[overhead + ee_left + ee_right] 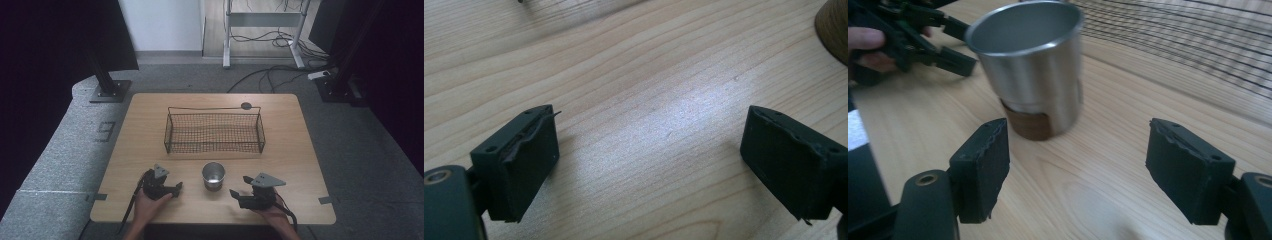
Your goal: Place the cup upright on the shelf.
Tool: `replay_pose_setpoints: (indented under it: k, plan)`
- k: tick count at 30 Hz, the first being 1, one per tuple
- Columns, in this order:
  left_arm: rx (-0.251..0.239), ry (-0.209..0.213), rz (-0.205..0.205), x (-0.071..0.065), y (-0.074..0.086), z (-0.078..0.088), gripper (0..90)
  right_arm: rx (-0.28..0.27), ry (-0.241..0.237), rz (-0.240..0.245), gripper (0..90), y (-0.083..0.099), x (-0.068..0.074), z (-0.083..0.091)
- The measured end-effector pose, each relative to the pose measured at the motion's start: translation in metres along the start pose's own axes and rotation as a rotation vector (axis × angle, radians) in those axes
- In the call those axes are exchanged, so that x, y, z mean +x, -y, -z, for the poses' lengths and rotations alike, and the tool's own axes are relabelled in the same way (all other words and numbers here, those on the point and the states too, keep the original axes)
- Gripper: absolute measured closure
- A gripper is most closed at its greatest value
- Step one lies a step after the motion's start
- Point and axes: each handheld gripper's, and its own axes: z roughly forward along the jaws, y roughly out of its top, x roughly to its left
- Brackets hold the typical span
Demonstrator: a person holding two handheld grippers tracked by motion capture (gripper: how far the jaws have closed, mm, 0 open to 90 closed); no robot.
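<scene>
Steel cup [213, 176] standing upright on the wooden table [300, 150] between the left gripper [176, 189] and right gripper [237, 194], both with jaws apart and empty, in front of the wire basket [215, 132].

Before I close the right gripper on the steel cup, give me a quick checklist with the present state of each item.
1. Right gripper jaws apart with nothing between them: ok.
2. Steel cup upright on the table: ok.
3. Cup between the right jaws: not ok; it stands ahead of the fingertips, toward the left jaw's side.
4. Left gripper clear of the cup: ok; it sits on the table beside it, apart, jaws open.
5. Wire basket free to take the cup: ok; it looks empty, beyond the cup.
6. Cup's contents: cannot tell for sure; the inside looks bare in the high view.
</scene>
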Motion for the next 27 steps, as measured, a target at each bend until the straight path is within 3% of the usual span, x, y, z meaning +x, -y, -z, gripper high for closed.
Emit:
replay_pose_setpoints:
  k: [11,27]
  plan:
    - [0.000,0.001,-0.001,0.000,0.000,0.000,8.4,0.033,-0.014,0.039,21.1,-0.007,0.011,-0.029]
    - [0.001,0.003,-0.005,0.000,0.000,0.000,8.4,0.012,-0.017,0.048,14.8,-0.020,0.017,-0.047]
